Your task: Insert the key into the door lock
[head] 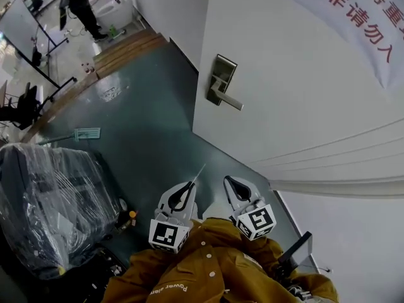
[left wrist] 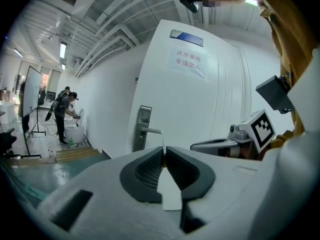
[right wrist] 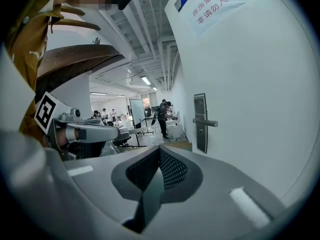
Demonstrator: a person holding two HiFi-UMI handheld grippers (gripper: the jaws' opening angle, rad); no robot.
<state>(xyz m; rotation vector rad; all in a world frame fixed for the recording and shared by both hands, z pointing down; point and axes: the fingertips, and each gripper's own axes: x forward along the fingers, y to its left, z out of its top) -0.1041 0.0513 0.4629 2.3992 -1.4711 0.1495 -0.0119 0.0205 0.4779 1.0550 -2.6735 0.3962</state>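
The white door (head: 297, 93) carries a metal lock plate with a lever handle (head: 221, 82), also seen in the left gripper view (left wrist: 144, 129) and the right gripper view (right wrist: 200, 122). My left gripper (head: 189, 185) (left wrist: 163, 151) is held low near my chest, well short of the door. It is shut on a thin pale key (head: 199, 173) (left wrist: 163, 140) that sticks out toward the lock. Beside it, my right gripper (head: 233, 185) (right wrist: 159, 152) is shut with nothing in it.
A plastic-wrapped piece of furniture (head: 50, 194) stands on the dark green floor at the left. Wooden steps (head: 126, 48) lie beyond the door's corner, with a person (head: 82, 5) working farther off. A paper sign (head: 363, 17) hangs on the door.
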